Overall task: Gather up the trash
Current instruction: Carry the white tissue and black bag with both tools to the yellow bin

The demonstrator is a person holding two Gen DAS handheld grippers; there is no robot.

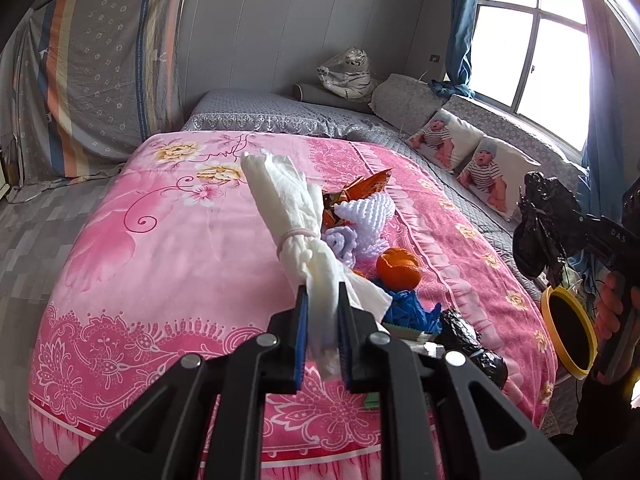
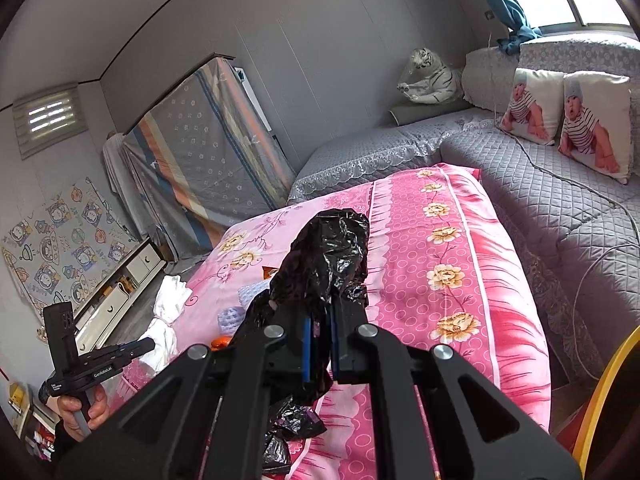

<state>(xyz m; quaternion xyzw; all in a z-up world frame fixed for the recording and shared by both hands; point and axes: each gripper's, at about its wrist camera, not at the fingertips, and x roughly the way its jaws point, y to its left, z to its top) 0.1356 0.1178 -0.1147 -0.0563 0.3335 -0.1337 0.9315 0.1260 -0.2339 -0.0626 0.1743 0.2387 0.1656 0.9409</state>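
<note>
My left gripper (image 1: pixel 322 292) is shut on the lower end of a white crumpled bundle (image 1: pixel 288 208) tied with a pink band, held up over the pink floral quilt (image 1: pixel 160 248). At the right edge of the left wrist view, a crumpled black plastic bag (image 1: pixel 538 216) hangs from the other gripper above a yellow-rimmed bin (image 1: pixel 568 332). In the right wrist view my right gripper (image 2: pixel 320 312) is shut on that black bag (image 2: pixel 328 252). The white bundle (image 2: pixel 166 320) shows at lower left there, in the left gripper (image 2: pixel 148 346).
On the quilt lie an orange peel (image 1: pixel 398 266), a blue scrap (image 1: pixel 408 312), another black bag (image 1: pixel 468 336), an orange wrapper (image 1: pixel 360 188) and lilac knitted pieces (image 1: pixel 360 220). Grey bedding with baby-print pillows (image 1: pixel 460 148) and a toy tiger (image 1: pixel 348 76) lies behind.
</note>
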